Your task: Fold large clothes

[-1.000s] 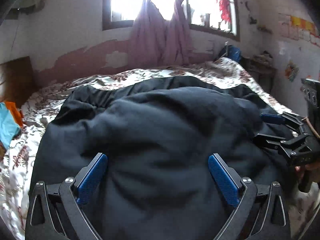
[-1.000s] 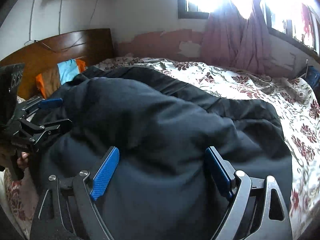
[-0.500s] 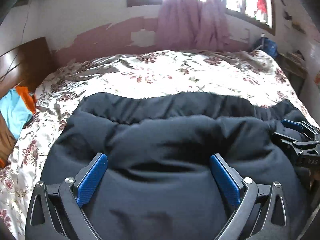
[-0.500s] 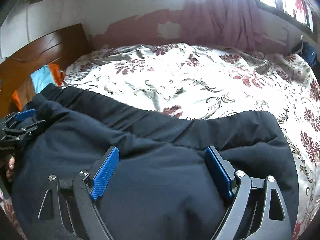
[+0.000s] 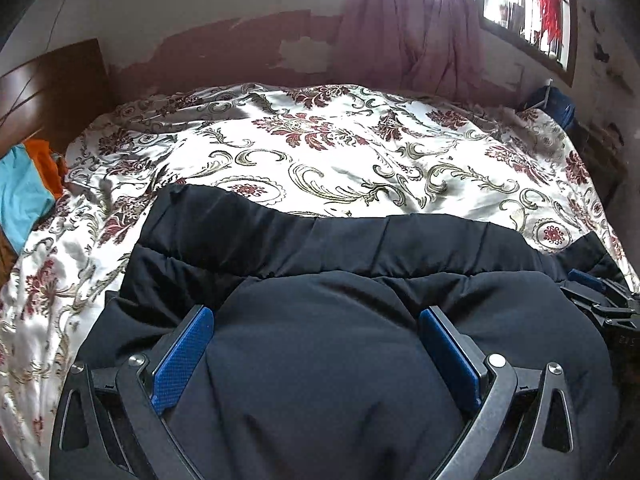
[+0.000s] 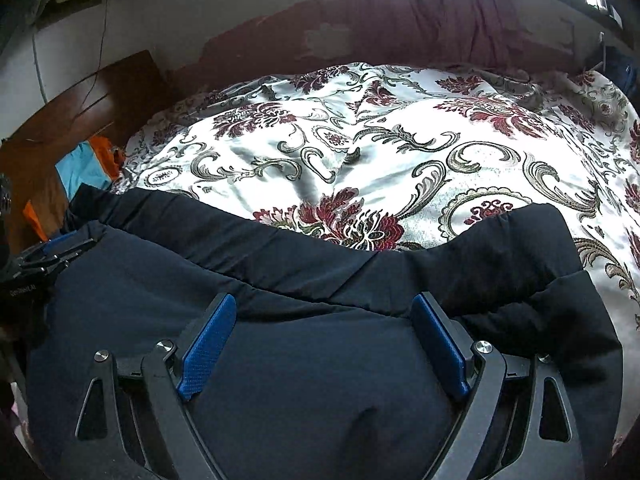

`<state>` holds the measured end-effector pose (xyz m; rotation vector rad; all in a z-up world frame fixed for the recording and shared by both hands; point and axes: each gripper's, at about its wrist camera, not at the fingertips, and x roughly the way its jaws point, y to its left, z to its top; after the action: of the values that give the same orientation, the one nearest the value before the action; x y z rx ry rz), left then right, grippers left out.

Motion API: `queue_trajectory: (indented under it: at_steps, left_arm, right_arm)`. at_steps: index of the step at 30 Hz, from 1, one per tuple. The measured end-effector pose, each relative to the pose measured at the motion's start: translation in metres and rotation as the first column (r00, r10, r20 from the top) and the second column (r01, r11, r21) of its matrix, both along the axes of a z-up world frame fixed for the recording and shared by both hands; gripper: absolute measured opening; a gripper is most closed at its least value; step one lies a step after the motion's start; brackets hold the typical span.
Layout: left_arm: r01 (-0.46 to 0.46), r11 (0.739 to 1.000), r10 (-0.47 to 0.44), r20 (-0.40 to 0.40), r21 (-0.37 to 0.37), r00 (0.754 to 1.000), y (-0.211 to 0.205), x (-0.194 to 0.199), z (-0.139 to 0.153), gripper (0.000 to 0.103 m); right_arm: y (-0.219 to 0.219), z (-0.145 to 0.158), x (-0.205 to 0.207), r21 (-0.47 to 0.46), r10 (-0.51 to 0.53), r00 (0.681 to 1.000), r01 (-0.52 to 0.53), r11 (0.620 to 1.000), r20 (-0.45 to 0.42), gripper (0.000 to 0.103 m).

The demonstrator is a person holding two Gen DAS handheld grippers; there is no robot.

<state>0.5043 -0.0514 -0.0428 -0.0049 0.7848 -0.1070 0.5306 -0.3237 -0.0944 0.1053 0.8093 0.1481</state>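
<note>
A large dark navy padded garment [image 5: 340, 272] lies folded over itself on the near part of the bed; it also fills the lower half of the right wrist view [image 6: 280, 288]. My left gripper [image 5: 316, 340] is open, its blue pads wide apart over the garment's bulging top layer. My right gripper [image 6: 324, 332] is open too, over the same layer. Each gripper shows at the edge of the other's view: the right one [image 5: 600, 304] at the garment's right end, the left one [image 6: 52, 252] at its left end.
The bed has a white floral cover [image 5: 340, 152] stretching to the far wall. A wooden headboard [image 5: 52, 88] with blue and orange clothes [image 5: 24, 188] stands at the left. Pink curtains [image 5: 412, 32] hang under the window. A dark blue object [image 5: 556, 104] sits at the far right.
The garment's far half has come toward me and now lies folded on the near half, baring the floral cover. Both grippers have tilted down and drawn back; their jaws stayed open.
</note>
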Motion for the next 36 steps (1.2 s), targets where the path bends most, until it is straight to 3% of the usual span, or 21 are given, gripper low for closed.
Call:
queue_trajectory:
  at_steps: [14, 36]
  left_arm:
    - [0.012, 0.991, -0.011, 0.011, -0.131, 1.0, 0.009, 0.016, -0.01, 0.103]
    - [0.013, 0.991, -0.011, 0.016, -0.136, 1.0, 0.009, 0.016, -0.013, 0.103]
  right_arm:
    - [-0.006, -0.012, 0.005, 0.054, -0.017, 1.0, 0.016, 0.998, 0.014, 0.088]
    - [-0.01, -0.016, 0.004, 0.078, -0.015, 0.999, 0.013, 0.997, 0.031, 0.088]
